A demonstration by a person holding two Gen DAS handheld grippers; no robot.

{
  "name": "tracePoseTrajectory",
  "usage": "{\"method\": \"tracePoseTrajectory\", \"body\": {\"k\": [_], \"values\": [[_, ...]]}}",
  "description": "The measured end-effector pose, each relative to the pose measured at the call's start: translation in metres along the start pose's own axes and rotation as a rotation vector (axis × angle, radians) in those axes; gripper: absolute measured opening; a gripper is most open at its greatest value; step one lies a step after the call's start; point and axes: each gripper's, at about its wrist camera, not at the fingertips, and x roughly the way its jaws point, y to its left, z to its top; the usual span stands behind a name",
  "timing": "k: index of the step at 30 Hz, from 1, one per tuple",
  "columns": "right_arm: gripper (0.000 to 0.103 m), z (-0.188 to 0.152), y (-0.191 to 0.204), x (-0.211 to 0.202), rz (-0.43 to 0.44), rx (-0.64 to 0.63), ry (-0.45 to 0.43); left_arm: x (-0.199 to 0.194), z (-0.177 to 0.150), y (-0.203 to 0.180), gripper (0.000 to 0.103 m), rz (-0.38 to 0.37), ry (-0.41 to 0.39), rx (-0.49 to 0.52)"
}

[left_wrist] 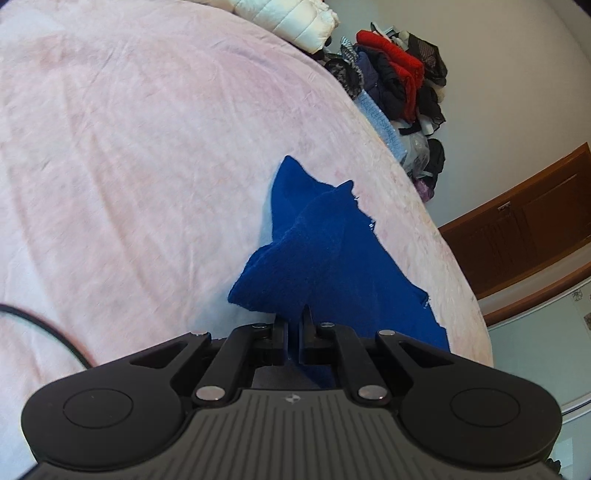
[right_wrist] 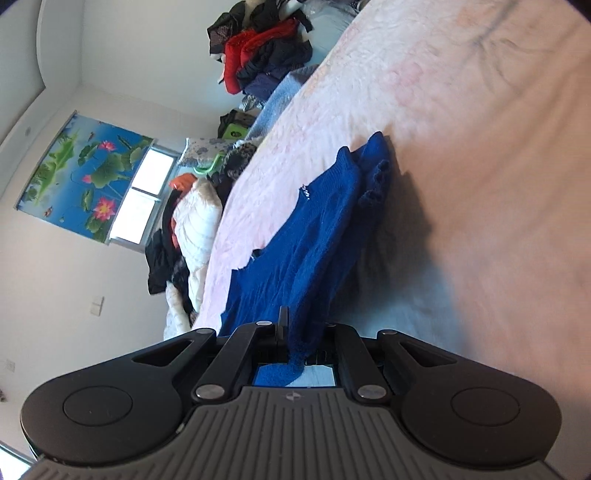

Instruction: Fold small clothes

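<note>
Left wrist view shows the left gripper [left_wrist: 294,325] with its fingers drawn close together, a fold of the blue sweater [left_wrist: 332,251] pinched in the narrow gap. That knitted garment lies on the pink bedspread [left_wrist: 129,147], near its edge, part of it lifted and doubled over toward the tool. Beyond the bedspread's far edge sits a heap of dark and red clothes [left_wrist: 399,74], and at its top a white padded jacket [left_wrist: 291,18].

From the right wrist, the right gripper [right_wrist: 299,332] is likewise clamped on the blue sweater [right_wrist: 314,229], cloth bunched between its fingers and spilling behind them. A lotus-print blind [right_wrist: 85,170] hangs past the bedspread [right_wrist: 461,129].
</note>
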Motion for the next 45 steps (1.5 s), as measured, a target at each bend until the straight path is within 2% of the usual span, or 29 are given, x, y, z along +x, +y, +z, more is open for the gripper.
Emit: {"method": "tracePoseTrajectory", "body": {"k": [2, 5, 7, 8, 9, 10, 11, 12, 13, 15, 16, 17, 19, 20, 21, 22, 23, 25, 28, 30, 34, 38, 40, 41, 42, 43, 45], "values": [[0.009, -0.016, -0.011, -0.008, -0.021, 0.023, 0.020, -0.005, -0.013, 0.011, 0.004, 0.030, 0.025, 0.017], [0.009, -0.029, -0.032, -0.004, -0.059, 0.068, 0.040, -0.001, -0.022, 0.024, 0.005, 0.094, 0.022, 0.047], [0.010, -0.031, -0.038, 0.005, -0.089, 0.046, 0.060, 0.003, -0.022, 0.028, 0.007, 0.090, 0.002, 0.074], [0.011, -0.031, -0.039, 0.010, -0.118, 0.039, 0.078, 0.003, -0.021, 0.025, 0.007, 0.098, -0.002, 0.094], [0.018, -0.030, -0.041, 0.012, -0.143, 0.048, 0.085, 0.002, -0.020, 0.022, 0.008, 0.103, 0.003, 0.112], [0.020, -0.029, -0.044, 0.010, -0.141, 0.063, 0.083, -0.001, -0.019, 0.019, 0.009, 0.110, 0.007, 0.127], [0.023, -0.028, -0.043, 0.004, -0.142, 0.059, 0.067, -0.005, -0.017, 0.019, 0.011, 0.119, 0.011, 0.135], [0.031, -0.025, -0.040, -0.004, -0.155, 0.035, 0.033, -0.011, -0.014, 0.019, 0.016, 0.135, 0.006, 0.141], [0.043, -0.020, -0.036, -0.014, -0.173, 0.003, -0.013, -0.019, -0.011, 0.021, 0.020, 0.165, -0.020, 0.139], [0.052, -0.005, -0.025, -0.033, -0.234, -0.090, -0.129, -0.041, -0.003, 0.021, 0.031, 0.259, -0.140, 0.126], [0.052, 0.003, -0.016, -0.040, -0.262, -0.150, -0.186, -0.051, 0.002, 0.019, 0.033, 0.289, -0.210, 0.132], [0.052, 0.012, -0.007, -0.041, -0.269, -0.201, -0.208, -0.056, 0.008, 0.011, 0.035, 0.293, -0.264, 0.163], [0.052, 0.034, 0.012, -0.023, -0.246, -0.281, -0.174, -0.048, 0.018, -0.021, 0.036, 0.264, -0.297, 0.322], [0.052, 0.045, 0.022, -0.007, -0.239, -0.336, -0.126, -0.035, 0.021, -0.044, 0.051, 0.245, -0.278, 0.438], [0.057, 0.055, 0.030, 0.011, -0.243, -0.387, -0.078, -0.017, 0.023, -0.067, 0.076, 0.210, -0.247, 0.562], [0.058, 0.065, 0.035, 0.031, -0.251, -0.422, -0.036, 0.000, 0.025, -0.082, 0.085, 0.175, -0.232, 0.639], [0.058, 0.076, 0.040, 0.050, -0.259, -0.442, 0.005, 0.021, 0.029, -0.097, 0.085, 0.144, -0.209, 0.688], [0.059, 0.092, 0.045, 0.081, -0.278, -0.472, 0.068, 0.059, 0.052, -0.111, 0.085, 0.123, -0.144, 0.666], [0.058, 0.106, 0.047, 0.109, -0.321, -0.509, 0.118, 0.099, 0.094, -0.111, 0.084, 0.066, -0.060, 0.511], [0.056, 0.113, 0.047, 0.118, -0.309, -0.501, 0.119, 0.122, 0.107, -0.114, 0.084, 0.019, 0.010, 0.519], [0.056, 0.126, 0.044, 0.122, -0.274, -0.478, 0.116, 0.152, 0.114, -0.118, 0.084, 0.065, 0.065, 0.562], [0.055, 0.138, 0.034, 0.131, -0.266, -0.429, 0.158, 0.165, 0.116, -0.115, 0.082, 0.051, 0.123, 0.569], [0.054, 0.140, 0.032, 0.138, -0.282, -0.426, 0.181, 0.171, 0.116, -0.115, 0.062, 0.056, 0.136, 0.581], [0.053, 0.141, 0.031, 0.141, -0.289, -0.425, 0.187, 0.174, 0.117, -0.114, 0.040, 0.060, 0.148, 0.579], [0.051, 0.142, 0.029, 0.144, -0.297, -0.426, 0.192, 0.177, 0.118, -0.112, 0.030, 0.073, 0.157, 0.574], [0.051, 0.143, 0.028, 0.147, -0.315, -0.425, 0.197, 0.180, 0.119, -0.111, 0.030, 0.080, 0.165, 0.570], [0.048, 0.143, 0.025, 0.151, -0.297, -0.418, 0.214, 0.183, 0.121, -0.107, 0.030, 0.074, 0.176, 0.569]]}}
